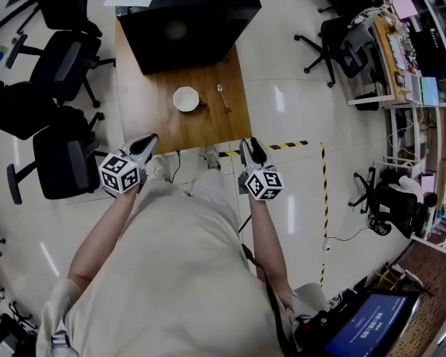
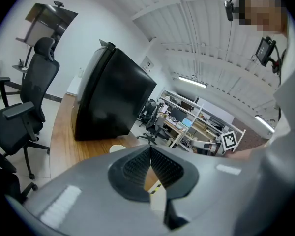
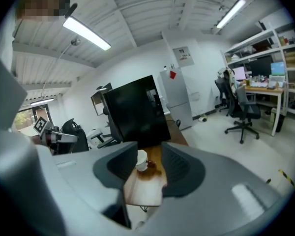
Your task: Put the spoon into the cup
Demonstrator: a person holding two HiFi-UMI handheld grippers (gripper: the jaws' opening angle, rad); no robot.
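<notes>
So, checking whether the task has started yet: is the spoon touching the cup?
Apart. In the head view a strip of bare table separates the spoon from the cup.

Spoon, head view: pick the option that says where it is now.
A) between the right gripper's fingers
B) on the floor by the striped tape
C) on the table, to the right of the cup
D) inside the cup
C: the head view shows the spoon lying flat on the wooden table, apart from the white cup and to its right.
</notes>
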